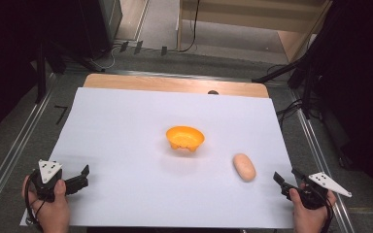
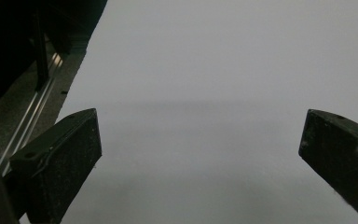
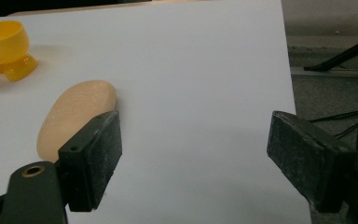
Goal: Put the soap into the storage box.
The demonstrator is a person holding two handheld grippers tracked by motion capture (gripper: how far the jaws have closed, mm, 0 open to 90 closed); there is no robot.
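On the white sheet (image 1: 126, 126) an orange bowl (image 1: 185, 138) sits near centre, and a pale oval potato-like piece (image 1: 244, 166) lies at its 4 o'clock, near the right gripper (image 1: 287, 183). Both that and the left gripper (image 1: 80, 177) stand wide apart, holding nothing. The piece looks light, firm and smooth, likely to roll; best pinched across its narrow middle

We see a white sheet (image 1: 126, 141) covering a wooden table (image 1: 175, 83) | orange bowl (image 1: 185, 138) near its middle (standing on small feet) | pale oval potato-like thing (image 1: 244, 166) lying apart, nearer the sheet's right edge
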